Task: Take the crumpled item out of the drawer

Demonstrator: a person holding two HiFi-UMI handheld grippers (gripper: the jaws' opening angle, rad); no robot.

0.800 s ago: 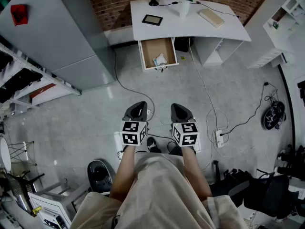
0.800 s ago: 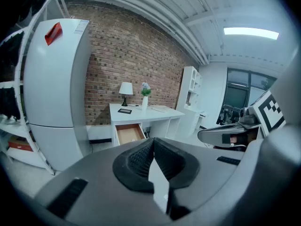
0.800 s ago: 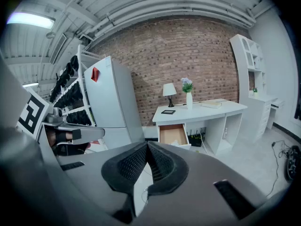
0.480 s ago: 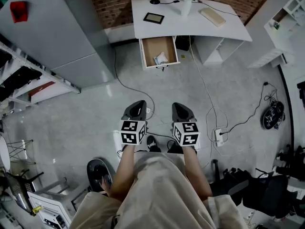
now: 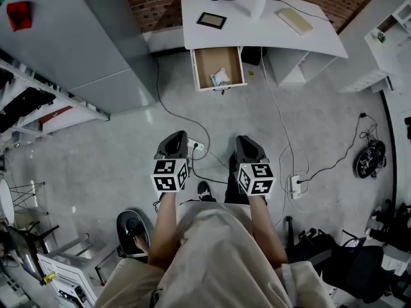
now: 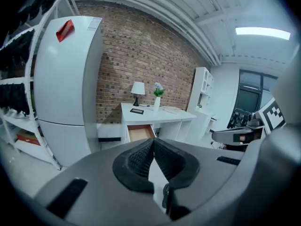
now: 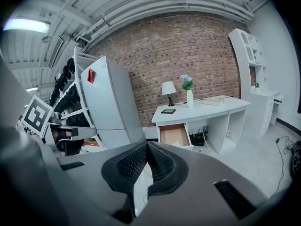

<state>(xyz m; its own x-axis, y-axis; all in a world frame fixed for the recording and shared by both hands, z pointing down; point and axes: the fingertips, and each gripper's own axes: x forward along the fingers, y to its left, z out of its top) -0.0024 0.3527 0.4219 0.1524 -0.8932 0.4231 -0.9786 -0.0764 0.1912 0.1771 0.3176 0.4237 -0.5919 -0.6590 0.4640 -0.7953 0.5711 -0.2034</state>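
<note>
A white desk (image 5: 270, 36) stands by the brick wall at the top of the head view. Its wooden drawer (image 5: 218, 68) is pulled open, and a crumpled white item (image 5: 220, 77) lies in its right part. Both grippers hover side by side over the grey floor, far from the drawer and pointing towards it. My left gripper (image 5: 173, 144) is shut with nothing between its pads, and so is my right gripper (image 5: 248, 147). The left gripper view shows the shut left gripper (image 6: 153, 143) with the drawer (image 6: 140, 133) beyond it. In the right gripper view the right gripper (image 7: 146, 148) also faces the drawer (image 7: 174, 135).
A large grey fridge (image 5: 83, 37) stands left of the desk, with shelf racks (image 5: 32, 108) further left. Cables (image 5: 282, 140) and a power strip (image 5: 295, 185) lie on the floor between me and the desk. A tablet (image 5: 212, 20), a plant vase (image 5: 260, 2) and a book (image 5: 295, 21) sit on the desk.
The two grippers have drifted slightly apart, the left one a little left. The head view has shifted slightly. Both grippers stay shut and empty.
</note>
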